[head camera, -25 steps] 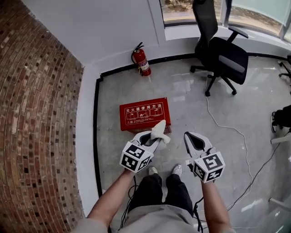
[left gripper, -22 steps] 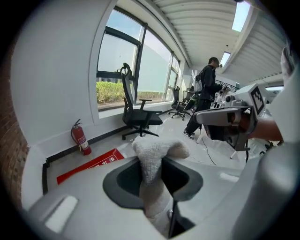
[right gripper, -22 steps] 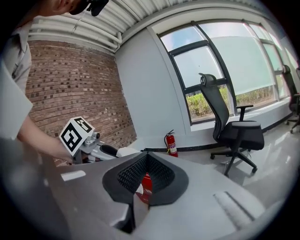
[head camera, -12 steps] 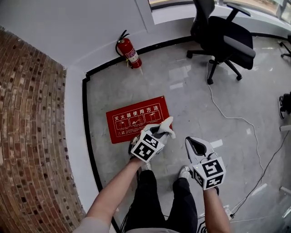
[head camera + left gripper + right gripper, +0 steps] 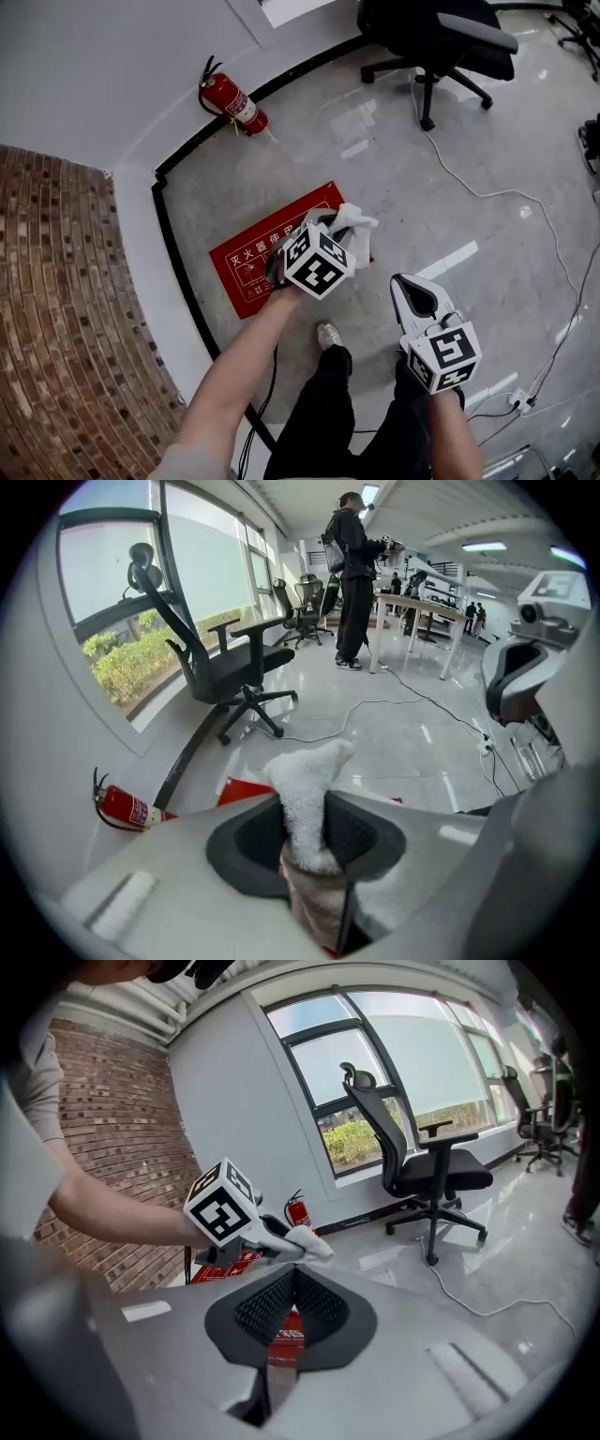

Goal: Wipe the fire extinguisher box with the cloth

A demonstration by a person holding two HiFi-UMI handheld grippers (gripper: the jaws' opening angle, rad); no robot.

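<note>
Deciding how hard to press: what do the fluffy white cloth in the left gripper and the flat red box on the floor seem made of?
Fluffy white cloth: soft pile fabric, likely terry or microfibre; matte, with a fuzzy outline. Flat red fire extinguisher box: smooth, evenly painted lid with crisp white print; probably sheet metal, though plastic cannot be excluded.

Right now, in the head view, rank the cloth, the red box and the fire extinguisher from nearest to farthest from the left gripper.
1. The cloth: clamped between the jaws of the left gripper.
2. The fire extinguisher box: on the floor, partly overlapped by that gripper.
3. The fire extinguisher: far up-left, lying by the wall.
</note>
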